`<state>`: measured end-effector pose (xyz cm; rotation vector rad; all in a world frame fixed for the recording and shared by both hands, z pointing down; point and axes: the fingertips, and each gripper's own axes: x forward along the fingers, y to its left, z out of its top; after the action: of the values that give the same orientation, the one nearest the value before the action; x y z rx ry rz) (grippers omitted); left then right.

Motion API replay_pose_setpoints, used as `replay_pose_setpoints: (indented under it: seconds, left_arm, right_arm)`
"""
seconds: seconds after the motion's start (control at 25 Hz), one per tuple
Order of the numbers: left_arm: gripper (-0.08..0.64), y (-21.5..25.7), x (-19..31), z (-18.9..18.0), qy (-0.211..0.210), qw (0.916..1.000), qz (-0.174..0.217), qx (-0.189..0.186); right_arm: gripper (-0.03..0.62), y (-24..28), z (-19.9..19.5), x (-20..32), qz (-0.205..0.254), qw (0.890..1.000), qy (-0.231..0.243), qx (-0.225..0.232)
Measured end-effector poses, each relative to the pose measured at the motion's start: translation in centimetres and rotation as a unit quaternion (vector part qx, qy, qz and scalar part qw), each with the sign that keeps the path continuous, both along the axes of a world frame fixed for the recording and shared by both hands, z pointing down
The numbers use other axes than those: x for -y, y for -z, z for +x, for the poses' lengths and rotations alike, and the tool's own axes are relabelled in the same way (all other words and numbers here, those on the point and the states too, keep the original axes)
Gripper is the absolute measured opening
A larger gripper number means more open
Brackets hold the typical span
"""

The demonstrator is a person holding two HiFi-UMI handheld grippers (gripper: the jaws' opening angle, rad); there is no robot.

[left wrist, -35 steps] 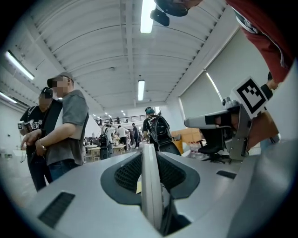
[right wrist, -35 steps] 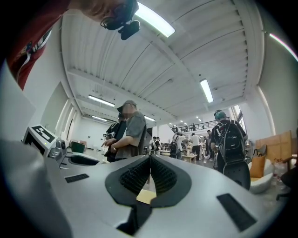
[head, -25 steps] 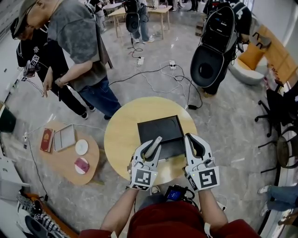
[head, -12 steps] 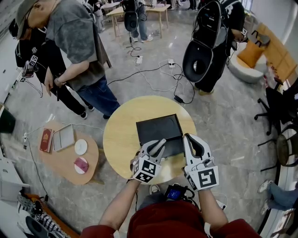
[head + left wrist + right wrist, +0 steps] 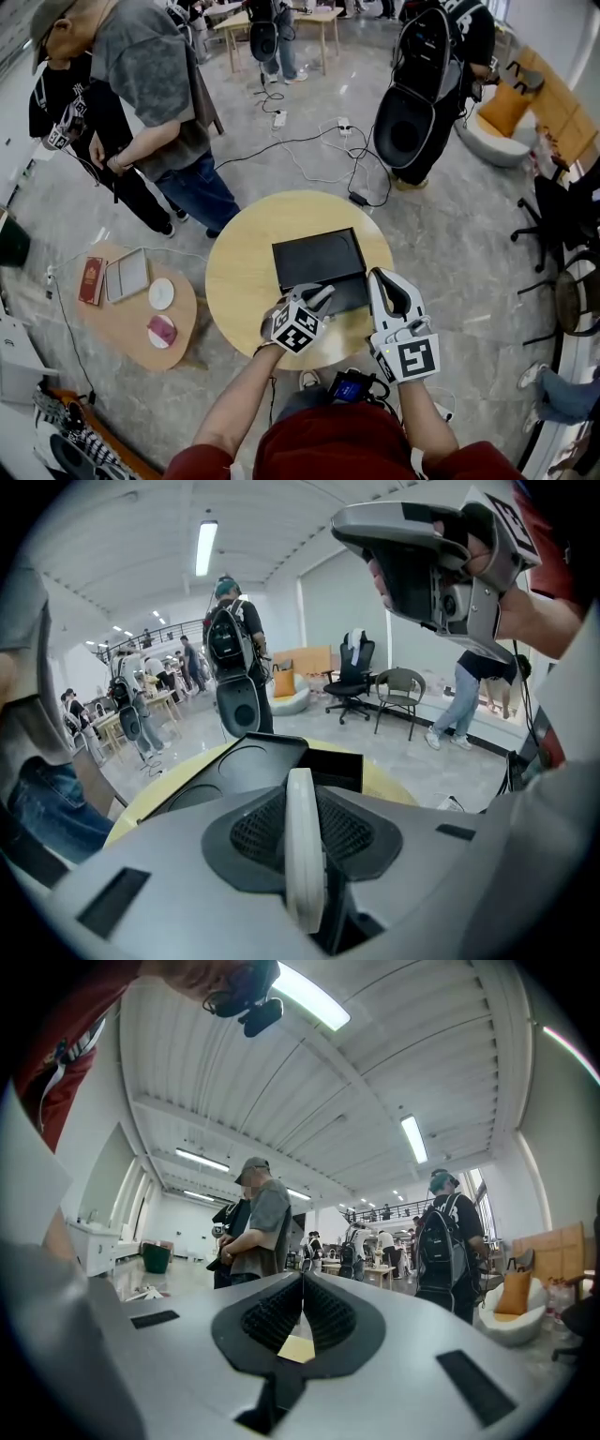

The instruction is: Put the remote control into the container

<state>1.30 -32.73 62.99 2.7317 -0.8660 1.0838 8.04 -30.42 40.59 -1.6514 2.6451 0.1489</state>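
i'm lowering the left gripper (image 5: 325, 292), jaws clamping the white remote control (image 5: 302, 846) edge-on, over the container (image 5: 317, 253), so the drop-in is nearing. the right gripper (image 5: 384, 281) is waiting, jaws together and empty.

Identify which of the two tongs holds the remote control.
The left tongs: a slim white remote control is clamped edge-on between their jaws. The right tongs are shut tip to tip with nothing between them.
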Motion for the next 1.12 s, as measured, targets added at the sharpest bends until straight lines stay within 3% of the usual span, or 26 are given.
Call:
replay_pose_setpoints:
  seconds: [0.48,1.12]
  left_arm:
    - [0.104,-3.4,-0.4,-0.4,-0.023,0.9955,-0.074,0.054]
    - [0.104,-5.7,-0.6,-0.7,-0.038,0.9900,-0.103,0.090]
  right_arm:
    - [0.023,-0.2,0.2,-0.7,-0.005,1.000,-0.002,-0.001]
    - [0.023,-0.1,0.3,-1.0,-0.003,1.000,-0.007,0.004]
